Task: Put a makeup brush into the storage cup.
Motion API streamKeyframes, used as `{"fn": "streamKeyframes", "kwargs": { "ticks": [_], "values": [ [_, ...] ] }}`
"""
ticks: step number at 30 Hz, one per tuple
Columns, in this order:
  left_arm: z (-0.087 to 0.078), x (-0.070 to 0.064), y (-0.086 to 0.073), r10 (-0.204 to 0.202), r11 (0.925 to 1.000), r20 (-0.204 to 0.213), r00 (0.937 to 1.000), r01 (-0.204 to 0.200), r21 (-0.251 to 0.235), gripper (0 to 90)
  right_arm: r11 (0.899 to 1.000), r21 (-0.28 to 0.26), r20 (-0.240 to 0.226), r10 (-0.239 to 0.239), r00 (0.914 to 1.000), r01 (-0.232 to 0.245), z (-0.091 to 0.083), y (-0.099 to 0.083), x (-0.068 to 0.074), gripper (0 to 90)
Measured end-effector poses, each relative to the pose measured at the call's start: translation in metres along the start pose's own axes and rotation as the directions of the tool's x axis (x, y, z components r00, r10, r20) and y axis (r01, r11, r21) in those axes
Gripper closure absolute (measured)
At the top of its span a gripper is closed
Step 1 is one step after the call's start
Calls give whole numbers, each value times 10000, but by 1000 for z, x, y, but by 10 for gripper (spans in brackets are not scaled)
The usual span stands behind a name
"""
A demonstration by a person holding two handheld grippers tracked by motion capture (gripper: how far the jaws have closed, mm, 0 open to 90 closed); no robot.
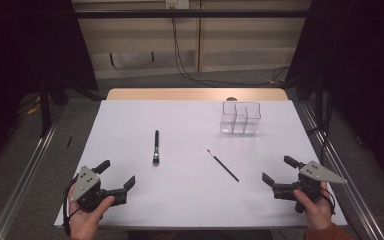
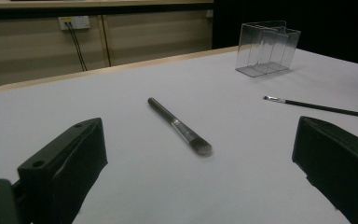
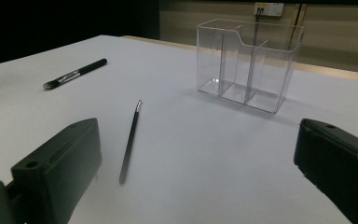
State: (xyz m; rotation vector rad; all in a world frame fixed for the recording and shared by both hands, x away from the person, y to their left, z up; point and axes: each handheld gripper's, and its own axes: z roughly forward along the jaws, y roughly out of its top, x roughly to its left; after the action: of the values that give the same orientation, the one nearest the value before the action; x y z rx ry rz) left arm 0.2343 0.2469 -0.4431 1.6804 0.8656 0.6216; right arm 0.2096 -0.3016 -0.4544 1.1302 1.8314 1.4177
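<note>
1. Our left gripper (image 1: 118, 176) gapes wide; the thick brush (image 1: 156, 147) lies ahead, handle pointing away.
2. The thin brush (image 1: 223, 165) lies diagonally, nearer our right gripper (image 1: 277, 170), also wide, below the organizer (image 1: 240, 118).

Your left gripper (image 1: 116, 174) and right gripper (image 1: 276, 170) are matte black tools, each with two blocky jaws and a grey three-cornered plate on top dotted with dark screws. In the gripper views, each left-hand jaw has a small round hole in its top face. A black cable loops by your left hand (image 1: 87, 215); a rust-orange sleeve (image 1: 330, 232) covers your right wrist.
</note>
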Motion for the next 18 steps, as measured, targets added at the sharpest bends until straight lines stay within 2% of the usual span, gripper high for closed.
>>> {"fn": "streamKeyframes", "kwargs": {
  "ticks": [7,10,13,18],
  "values": [
    [3,0,1,-28,10000,216,9998,27,47,28,10000,-6,-32,82,10000,-82,0,-1,-2,3],
    [6,0,-1,-19,9998,109,9999,17,186,26,9999,-11,-53,159,9999,-159,1,-2,-3,3],
    [9,1,-2,-203,9992,201,9996,196,346,23,9998,81,-59,177,9998,-177,2,-2,-3,3],
    [10,-1,-1,-2,9996,452,9990,-12,298,19,9999,135,-166,100,9998,-98,0,-2,-1,3]
  ]
}}
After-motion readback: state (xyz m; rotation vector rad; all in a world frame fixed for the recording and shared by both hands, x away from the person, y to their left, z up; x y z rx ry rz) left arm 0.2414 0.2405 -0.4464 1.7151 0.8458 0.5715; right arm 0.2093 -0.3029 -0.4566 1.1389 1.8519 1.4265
